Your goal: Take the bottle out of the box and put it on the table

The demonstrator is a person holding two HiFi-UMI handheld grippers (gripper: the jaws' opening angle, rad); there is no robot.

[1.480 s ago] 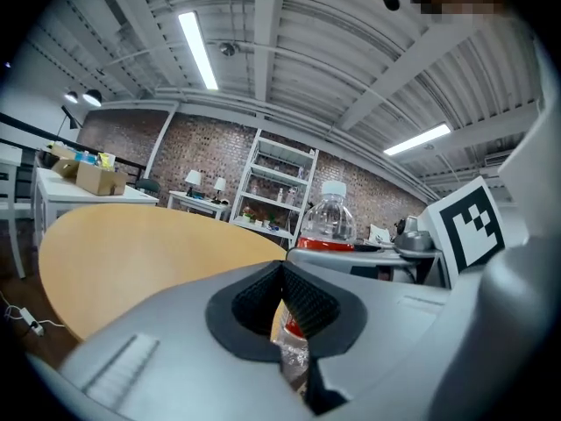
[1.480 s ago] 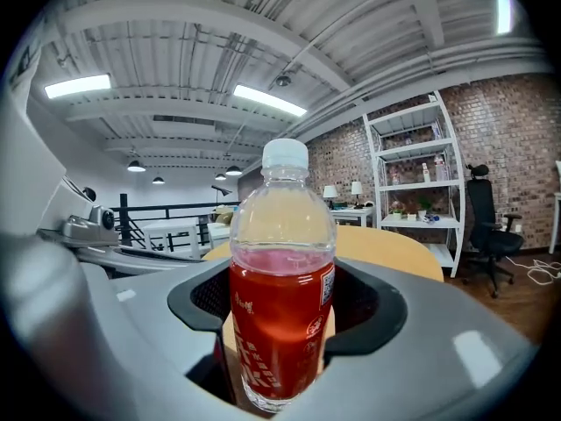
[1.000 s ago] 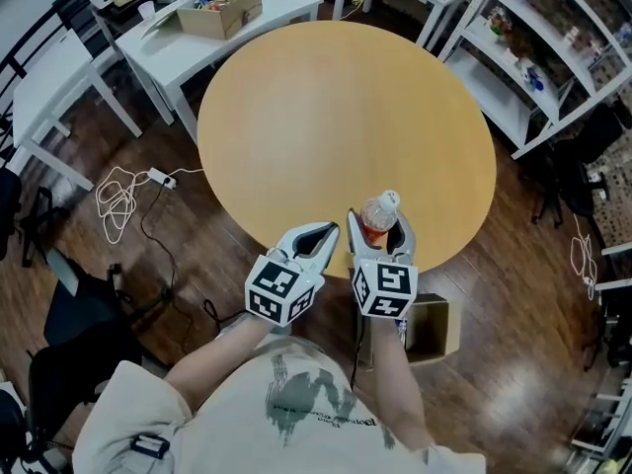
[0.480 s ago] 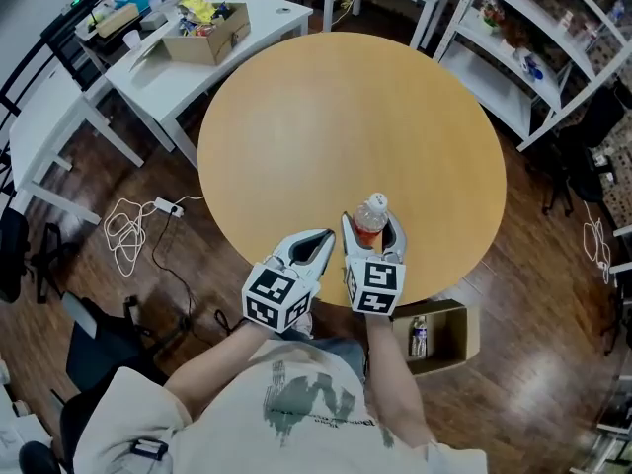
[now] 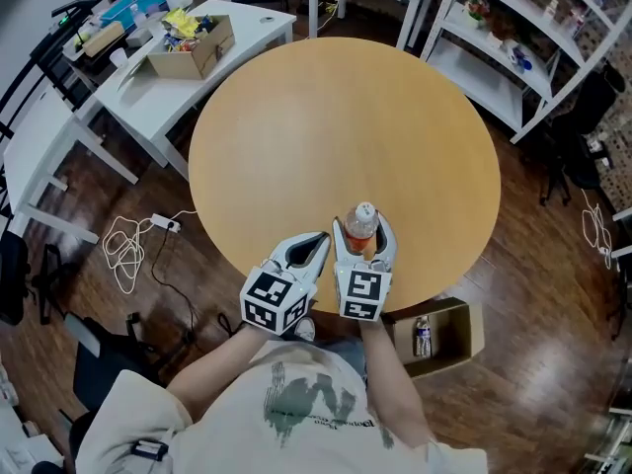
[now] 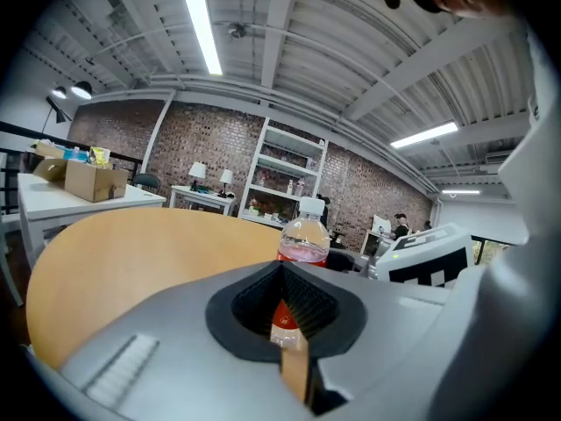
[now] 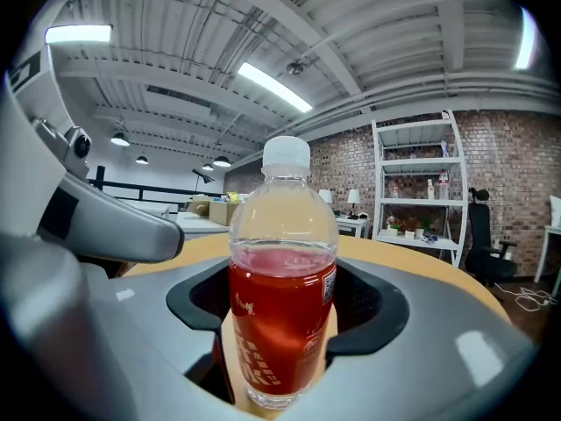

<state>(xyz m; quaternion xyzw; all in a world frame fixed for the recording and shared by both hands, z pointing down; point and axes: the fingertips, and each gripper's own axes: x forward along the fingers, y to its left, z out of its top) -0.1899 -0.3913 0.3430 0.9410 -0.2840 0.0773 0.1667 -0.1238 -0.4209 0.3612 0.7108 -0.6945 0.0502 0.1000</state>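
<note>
Dark wood flooring runs under a round wooden table [image 5: 346,136], with white shelving [image 5: 513,57] to the right and a white side table [image 5: 148,77] at the upper left carrying a cardboard carton [image 5: 183,55] of clutter. A white cable [image 5: 126,253] lies looped on the floor to the left.

At the table's near edge the right gripper [image 5: 362,239] has its 2 jaws closed around the bottle [image 7: 282,279], 1 on each side of the red-labelled body. The bottle stands upright, white cap on top, partly filled with red drink. It is over the tabletop just inside the edge; whether its base touches the wood cannot be told.

Just beside it, the left gripper [image 5: 322,239] has its jaws brought together with nothing between them; the bottle only shows behind them in the left gripper view.

On the floor to the person's right, beside the table's edge, sits the open box [image 5: 469,336], with a second bottle [image 5: 423,336] lying inside.
</note>
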